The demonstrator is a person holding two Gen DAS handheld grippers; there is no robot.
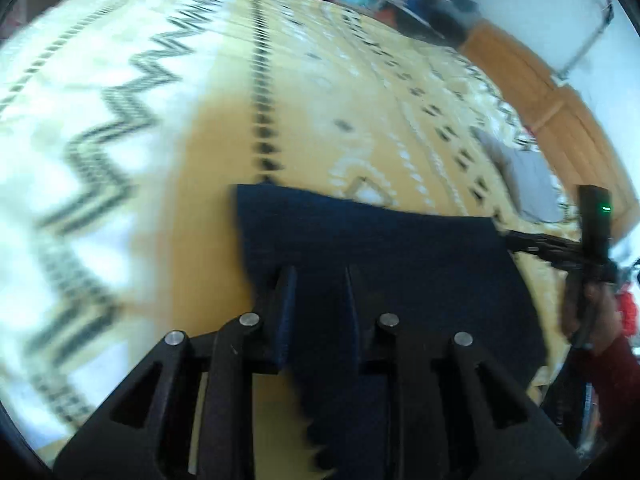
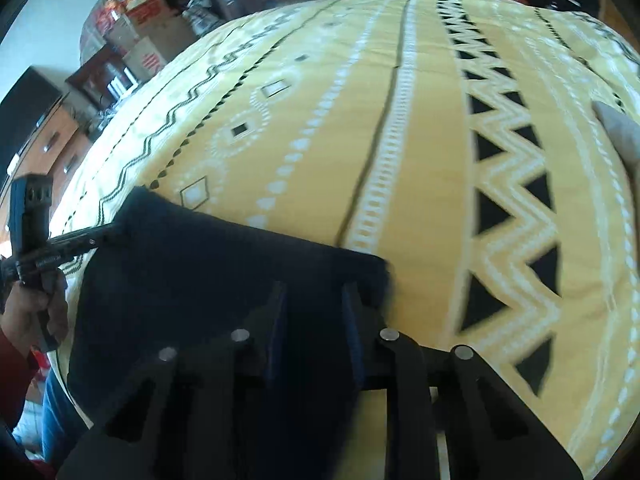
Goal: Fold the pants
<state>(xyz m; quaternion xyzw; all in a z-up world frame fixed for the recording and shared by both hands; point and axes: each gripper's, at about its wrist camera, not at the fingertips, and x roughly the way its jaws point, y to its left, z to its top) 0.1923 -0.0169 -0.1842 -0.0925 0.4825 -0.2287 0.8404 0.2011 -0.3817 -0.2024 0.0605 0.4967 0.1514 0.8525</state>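
Observation:
Dark navy pants (image 1: 380, 248) hang stretched between my two grippers above a yellow patterned bedspread (image 1: 224, 140). My left gripper (image 1: 320, 276) is shut on the left part of the pants' edge; the cloth drapes down between its fingers. My right gripper (image 2: 314, 294) is shut on the pants (image 2: 208, 268) at their right corner. The right gripper also shows at the right of the left wrist view (image 1: 516, 240), at the far corner. The left gripper shows at the left of the right wrist view (image 2: 100, 238).
The bedspread (image 2: 420, 160) covers a wide bed. A grey folded cloth (image 1: 528, 176) lies near the bed's far right side, by an orange-brown headboard (image 1: 540, 92). Boxes and wooden furniture (image 2: 132, 40) stand beyond the bed's left edge.

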